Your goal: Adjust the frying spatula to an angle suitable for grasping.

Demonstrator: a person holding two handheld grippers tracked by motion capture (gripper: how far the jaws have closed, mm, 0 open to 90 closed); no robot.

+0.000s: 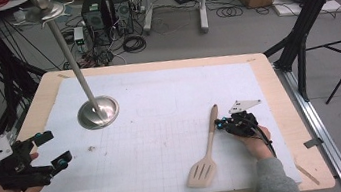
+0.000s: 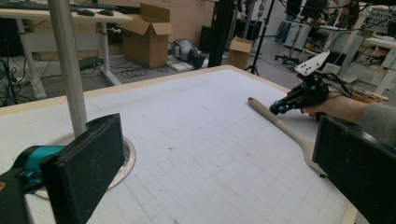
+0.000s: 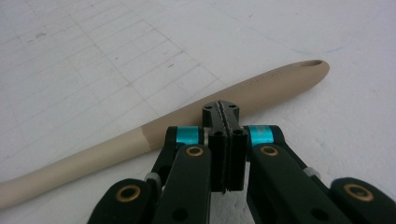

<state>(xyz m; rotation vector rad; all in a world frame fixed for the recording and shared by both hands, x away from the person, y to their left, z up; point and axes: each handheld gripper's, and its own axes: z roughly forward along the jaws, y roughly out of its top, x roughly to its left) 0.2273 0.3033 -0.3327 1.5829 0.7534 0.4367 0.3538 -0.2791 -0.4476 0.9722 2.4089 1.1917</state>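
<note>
High view: right gripper (image 1: 221,123) pressed together beside wooden spatula (image 1: 206,152), left gripper (image 1: 53,150) spread wide, risking a nudge that rolls the handle away.

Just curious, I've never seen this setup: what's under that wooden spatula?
The spatula lies flat on white gridded paper covering the wooden table. The paper directly beneath it is hidden.
</note>
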